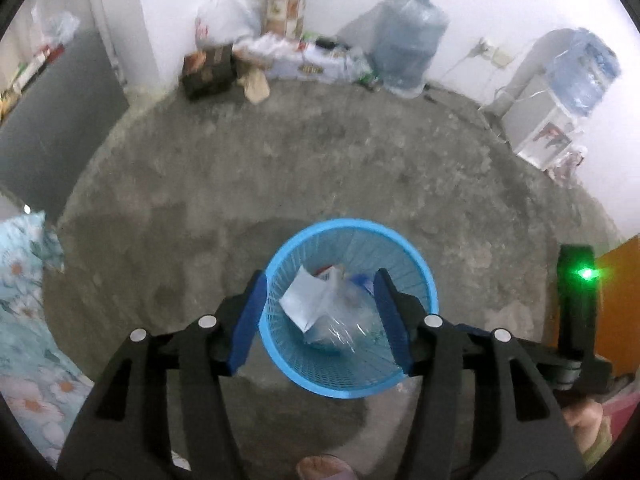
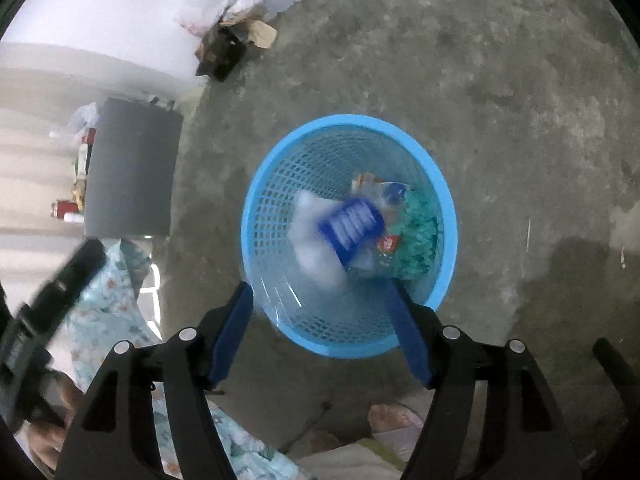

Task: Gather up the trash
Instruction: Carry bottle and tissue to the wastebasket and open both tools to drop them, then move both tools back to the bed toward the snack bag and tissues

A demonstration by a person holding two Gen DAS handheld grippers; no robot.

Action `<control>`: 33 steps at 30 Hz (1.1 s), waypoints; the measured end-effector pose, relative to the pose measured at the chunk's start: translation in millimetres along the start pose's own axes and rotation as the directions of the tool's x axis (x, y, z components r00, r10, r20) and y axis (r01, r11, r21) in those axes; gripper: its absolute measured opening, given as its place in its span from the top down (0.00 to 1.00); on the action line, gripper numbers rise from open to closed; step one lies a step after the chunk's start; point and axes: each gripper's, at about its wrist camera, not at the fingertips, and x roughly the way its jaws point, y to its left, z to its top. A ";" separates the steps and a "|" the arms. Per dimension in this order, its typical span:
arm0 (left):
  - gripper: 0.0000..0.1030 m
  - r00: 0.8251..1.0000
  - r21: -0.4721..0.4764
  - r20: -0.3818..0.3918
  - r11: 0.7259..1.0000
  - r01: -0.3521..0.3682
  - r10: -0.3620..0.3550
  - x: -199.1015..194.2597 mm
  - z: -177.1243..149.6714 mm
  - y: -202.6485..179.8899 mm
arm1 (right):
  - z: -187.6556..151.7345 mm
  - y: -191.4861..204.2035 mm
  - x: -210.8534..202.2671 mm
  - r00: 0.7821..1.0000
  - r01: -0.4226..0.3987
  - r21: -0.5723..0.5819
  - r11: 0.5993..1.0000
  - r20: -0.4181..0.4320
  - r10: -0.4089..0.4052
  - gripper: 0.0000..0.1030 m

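Blurred items in your right wrist view: blue-and-white packet (image 2: 352, 226) in the basket (image 2: 256, 216), smeared, label unreadable. Black device (image 2: 48, 304) at 8 o'clock, blurred, cut by the edge. Bottles (image 2: 66, 212) at 9 o'clock: too small to identify.

a lived-in room of a modest home; bare concrete floor (image 1: 320, 168), white walls, big water jugs (image 1: 408, 40) beside a dispenser (image 1: 540, 128); floral bedding (image 1: 24, 320) at the edge, plastic bags (image 1: 228, 16) and boxes heaped along the wall.
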 end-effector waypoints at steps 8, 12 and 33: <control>0.36 0.991 -0.007 0.124 0.999 0.044 -0.043 -111.5 -19.4 -2.3 | -50.9 16.1 -56.5 0.997 -0.013 -0.082 0.997 0.070 0.018 0.35; 0.32 0.984 0.009 0.174 0.999 0.044 -0.045 -171.2 -45.8 -2.5 | -77.7 27.9 -84.4 0.997 -0.014 -0.133 0.991 0.077 0.024 0.34; 0.22 0.913 -0.298 0.360 0.951 -0.080 0.190 -412.6 -286.0 74.0 | -205.9 142.0 -181.9 0.989 -0.064 -0.516 0.854 0.084 0.125 0.29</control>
